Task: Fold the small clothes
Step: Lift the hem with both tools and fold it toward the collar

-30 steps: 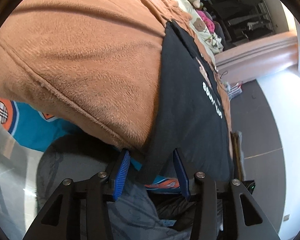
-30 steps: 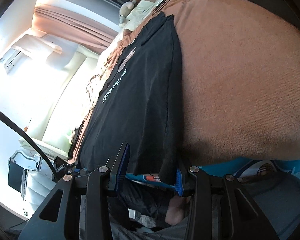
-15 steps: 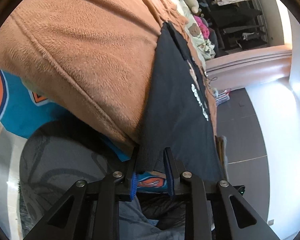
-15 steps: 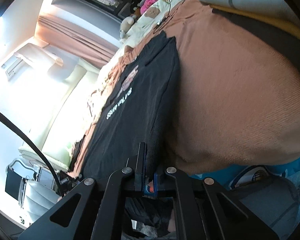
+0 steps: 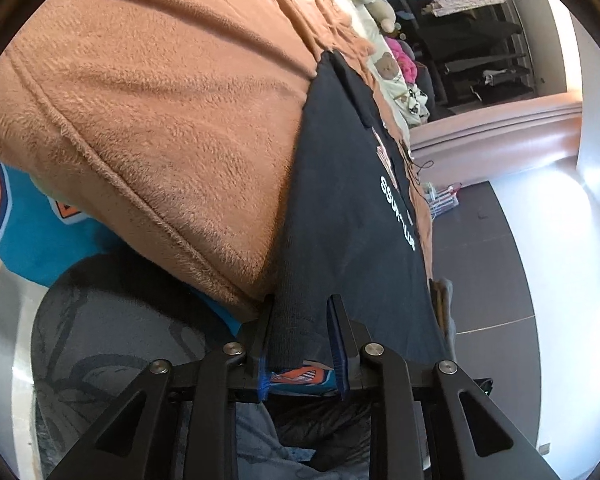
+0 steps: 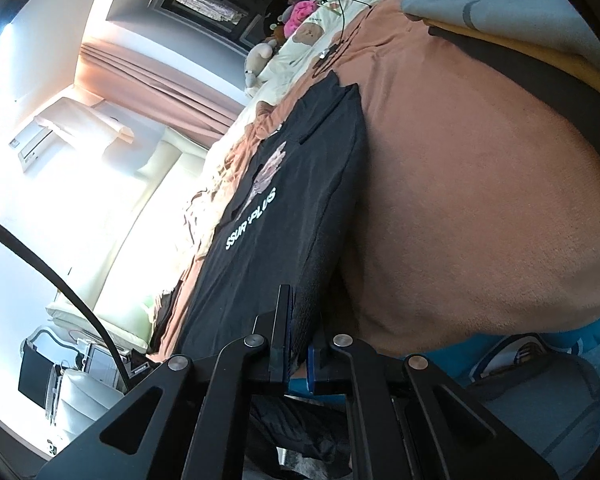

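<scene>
Where both jaws stood wide a second ago, left gripper [image 5: 302, 344] and right gripper [image 6: 298, 340] now pinch the black shirt's [image 5: 340, 200] hem.

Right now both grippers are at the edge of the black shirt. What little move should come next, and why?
Probably lift both corners together. The right gripper is already shut on the black shirt's near hem. The left gripper has just been closing and its pads seem to press the hem bunched between them. The shirt lies flat on the orange blanket, so raising the hem would start the fold.
</scene>
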### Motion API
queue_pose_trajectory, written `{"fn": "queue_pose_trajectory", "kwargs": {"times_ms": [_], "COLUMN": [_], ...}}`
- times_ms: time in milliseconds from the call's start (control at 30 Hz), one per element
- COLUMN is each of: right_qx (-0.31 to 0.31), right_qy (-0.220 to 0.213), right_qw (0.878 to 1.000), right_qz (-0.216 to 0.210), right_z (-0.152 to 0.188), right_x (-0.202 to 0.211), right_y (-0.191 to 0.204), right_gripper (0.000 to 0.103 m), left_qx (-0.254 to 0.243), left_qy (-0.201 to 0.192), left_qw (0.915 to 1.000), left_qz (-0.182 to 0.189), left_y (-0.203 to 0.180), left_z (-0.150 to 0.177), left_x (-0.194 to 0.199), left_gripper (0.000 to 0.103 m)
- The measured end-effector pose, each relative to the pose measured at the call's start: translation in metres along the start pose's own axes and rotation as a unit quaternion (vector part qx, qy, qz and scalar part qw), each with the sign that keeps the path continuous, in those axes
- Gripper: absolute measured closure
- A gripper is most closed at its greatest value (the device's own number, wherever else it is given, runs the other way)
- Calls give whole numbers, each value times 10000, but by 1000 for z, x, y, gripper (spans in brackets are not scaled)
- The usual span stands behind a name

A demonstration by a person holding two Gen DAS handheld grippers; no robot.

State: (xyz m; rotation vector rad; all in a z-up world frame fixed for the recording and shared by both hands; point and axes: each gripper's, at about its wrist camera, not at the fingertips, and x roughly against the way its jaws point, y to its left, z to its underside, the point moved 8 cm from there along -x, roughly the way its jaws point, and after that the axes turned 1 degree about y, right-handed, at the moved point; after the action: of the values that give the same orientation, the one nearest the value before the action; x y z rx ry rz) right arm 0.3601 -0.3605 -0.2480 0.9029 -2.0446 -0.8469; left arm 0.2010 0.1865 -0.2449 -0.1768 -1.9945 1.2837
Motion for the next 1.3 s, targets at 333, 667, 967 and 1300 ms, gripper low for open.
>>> {"fn": "queue_pose_trajectory", "kwargs": {"times_ms": [333, 667, 967, 1300], "right_qx": [-104, -38, 63, 197], "right_qy": [-276, -606, -826, -1054], "right_qw": [9995, 9976, 9945, 9896], "right_qz": [-125, -341, -641, -958], "right_z": [-16, -17, -18, -20], "right_x": [10, 32, 56, 90], "right_y": [13, 33, 62, 94], "right_gripper": [101, 101, 101, 101], "left_qx": [10, -130, -229, -259], "left_qy": [-455, -968, -1259, -1609], "left_qw": [9986, 9921, 9861, 9811], "left_qz": [272, 782, 1060, 1041], "left_y": [-23, -74, -110, -159], "left_z": [-11, -30, -34, -30], "left_x": [29, 68, 112, 176], "left_gripper": [98, 99, 99, 98]}}
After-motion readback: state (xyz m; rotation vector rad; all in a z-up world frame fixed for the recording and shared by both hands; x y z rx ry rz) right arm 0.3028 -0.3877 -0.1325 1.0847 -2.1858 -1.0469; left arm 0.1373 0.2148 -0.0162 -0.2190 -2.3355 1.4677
